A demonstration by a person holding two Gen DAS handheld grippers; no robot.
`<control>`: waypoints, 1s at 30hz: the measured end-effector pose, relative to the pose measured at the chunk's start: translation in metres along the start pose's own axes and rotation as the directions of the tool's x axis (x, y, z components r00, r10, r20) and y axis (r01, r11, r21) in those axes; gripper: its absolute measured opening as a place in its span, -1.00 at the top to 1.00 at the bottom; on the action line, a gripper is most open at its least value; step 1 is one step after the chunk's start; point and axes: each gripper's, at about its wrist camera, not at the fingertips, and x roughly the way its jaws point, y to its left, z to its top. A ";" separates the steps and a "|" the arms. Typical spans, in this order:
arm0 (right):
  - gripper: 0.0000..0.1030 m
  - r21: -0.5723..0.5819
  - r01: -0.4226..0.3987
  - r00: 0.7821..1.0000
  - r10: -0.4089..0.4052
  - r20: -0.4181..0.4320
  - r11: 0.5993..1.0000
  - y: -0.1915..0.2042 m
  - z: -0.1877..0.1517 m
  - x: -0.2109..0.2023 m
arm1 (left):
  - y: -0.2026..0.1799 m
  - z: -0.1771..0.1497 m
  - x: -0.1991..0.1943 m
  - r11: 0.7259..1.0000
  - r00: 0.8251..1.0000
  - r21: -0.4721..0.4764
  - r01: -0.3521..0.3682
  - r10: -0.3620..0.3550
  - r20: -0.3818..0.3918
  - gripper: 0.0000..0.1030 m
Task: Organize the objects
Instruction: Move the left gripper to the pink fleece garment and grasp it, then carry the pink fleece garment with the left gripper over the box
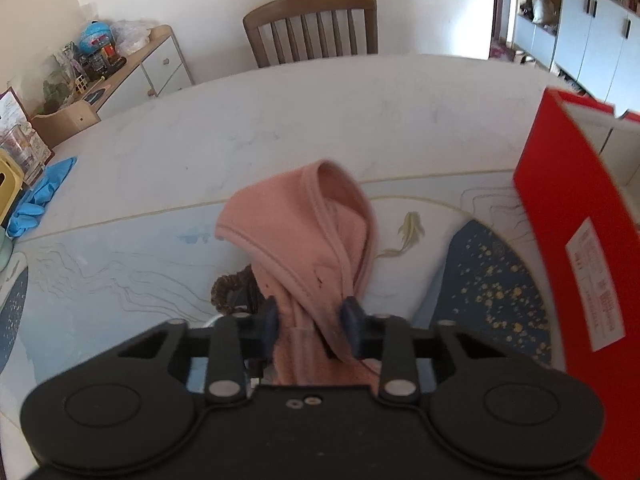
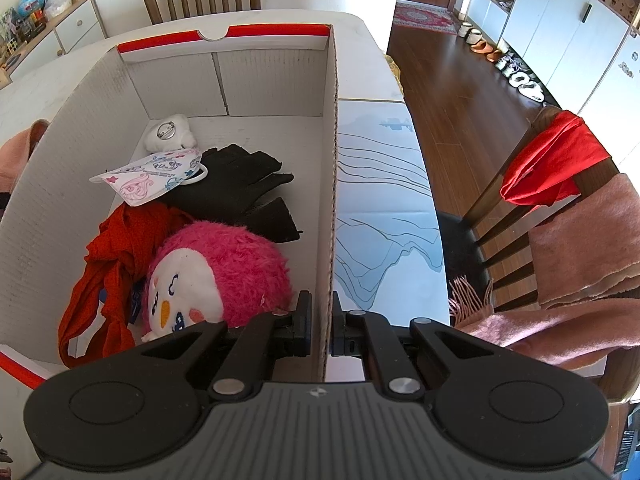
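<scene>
Left gripper (image 1: 310, 326): jaws drawn in on a pink cloth (image 1: 304, 232), both pads pressing a bunched fold of it. Cloth runs from between the pads toward 12 o'clock, its hemmed loop standing up off the table mat (image 1: 120, 264). A dark brown fuzzy item (image 1: 228, 290) sits just beside the left pad at 10 o'clock, partly hidden behind the cloth; what it is I cannot tell.

Right gripper (image 2: 320, 326): jaws clamped on the right wall of the red-and-white cardboard box (image 2: 330, 184), one pad inside, one outside. Wall runs from the pads straight to 12 o'clock.

Box contents, right wrist view: pink plush toy (image 2: 224, 276) at 10 o'clock, touching the inner finger; red garment (image 2: 116, 256) at 9 o'clock beside the plush; black gloves (image 2: 240, 188) at 11 o'clock; printed face mask (image 2: 156, 176) overlapping the gloves' left edge; small white plush (image 2: 170, 134) beyond it, near the far wall.

Writing: white label (image 1: 596, 284) on the box's red outer side, left wrist view (red print, too blurred to read). Mask bears a cartoon pattern; no legible words.

Edges and room: in the left wrist view the box side stands at 3 o'clock, near the cloth but apart from it. Bare white table (image 1: 280, 120) lies open at 12 o'clock up to a wooden chair (image 1: 312, 28). Blue gloves (image 1: 36, 200) at 9 o'clock by the table edge. In the right wrist view the table edge runs at 2 o'clock, with a second chair (image 2: 520, 208) draped in red and pink cloths past it.
</scene>
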 end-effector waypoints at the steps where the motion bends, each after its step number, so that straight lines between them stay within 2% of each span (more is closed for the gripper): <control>1: 0.89 0.002 -0.001 1.000 0.001 0.000 1.000 0.000 0.000 0.000 | 0.001 0.001 -0.004 1.000 1.000 -0.001 0.015 -0.015 0.008 0.53; 7: 0.89 0.002 -0.001 1.000 0.001 0.000 1.000 0.000 0.000 0.000 | 0.010 0.009 -0.026 0.996 0.996 -0.025 0.083 -0.082 0.041 0.63; 12: 0.89 0.003 -0.001 1.000 0.001 0.000 1.000 0.000 0.000 0.000 | 0.011 0.018 -0.050 0.989 0.986 -0.023 0.144 -0.141 0.092 0.65; 21: 0.89 0.005 -0.003 1.000 0.003 0.000 1.000 0.001 0.002 0.000 | -0.006 0.040 -0.097 0.974 0.955 0.028 0.227 -0.228 0.189 0.65; 25: 0.88 0.004 -0.003 1.000 0.003 0.001 1.000 0.001 0.002 0.000 | -0.021 0.053 -0.121 0.959 0.929 0.081 0.271 -0.283 0.239 0.65; 30: 0.89 0.005 -0.004 1.000 0.004 0.000 1.000 0.001 0.002 0.000 | -0.045 0.069 -0.151 0.932 0.884 0.158 0.326 -0.360 0.299 0.65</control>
